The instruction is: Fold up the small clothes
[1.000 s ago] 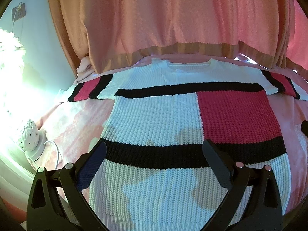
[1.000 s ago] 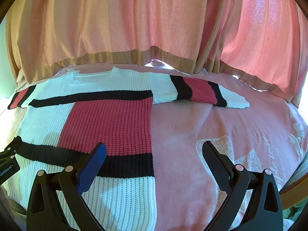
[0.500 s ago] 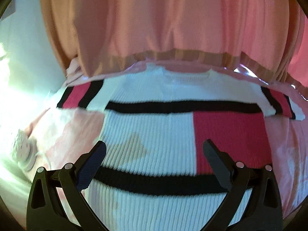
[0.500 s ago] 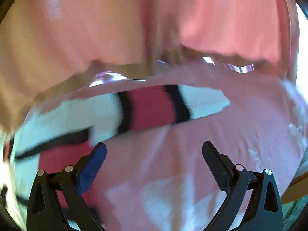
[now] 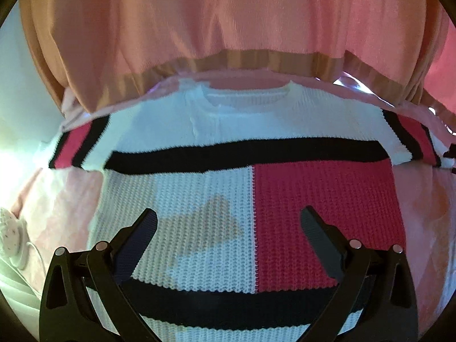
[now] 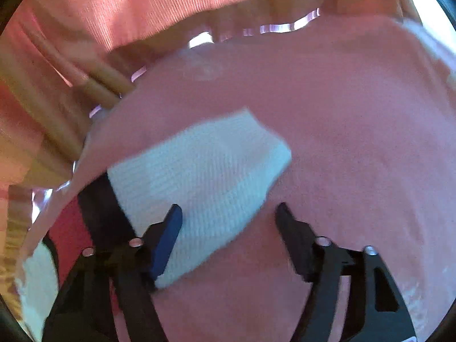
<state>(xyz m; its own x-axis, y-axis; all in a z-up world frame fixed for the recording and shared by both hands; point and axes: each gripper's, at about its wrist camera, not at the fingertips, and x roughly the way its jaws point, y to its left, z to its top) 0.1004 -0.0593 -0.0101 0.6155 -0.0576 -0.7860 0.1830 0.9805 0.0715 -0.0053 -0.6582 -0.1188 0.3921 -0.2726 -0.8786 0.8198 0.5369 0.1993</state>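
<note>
Both grippers have travelled toward the far edge of the bed since the earlier pictures, the right one much the more: it once looked across the whole sweater and now looks down at one sleeve end, its jaws having just been closing.

On the left side, the left gripper (image 5: 228,222) hangs over the lower middle of the sweater (image 5: 199,199), its jaws spread wide with nothing between them. The sweater lies flat on the pink bedspread (image 5: 421,199), collar toward the curtain (image 5: 228,22) along the far edge, hem toward the near edge, both sleeves stretched out sideways. The left sleeve (image 5: 77,145) reaches toward the bed's left edge, well apart from this gripper and up-left of it.

On the right side, the right gripper (image 6: 228,216) stands at the white cuff of the right sleeve (image 6: 199,176). The sleeve's long axis runs slantwise in this view, from its black and red bands at lower left up to the cuff end at upper right. The blue-padded finger (image 6: 165,242) sits over the knit near the cuff's lower edge; the other finger is off the cloth, over bare bedspread. So the jaws are partly closed but a clear gap remains, and they straddle the cuff's edge rather than pinch it. The picture is blurred, so contact by the blue finger cannot be told.

By my judgement the right hand is the nearer one for folding a sleeve inward, and the cuff lies just ahead of and left of its gap.
</note>
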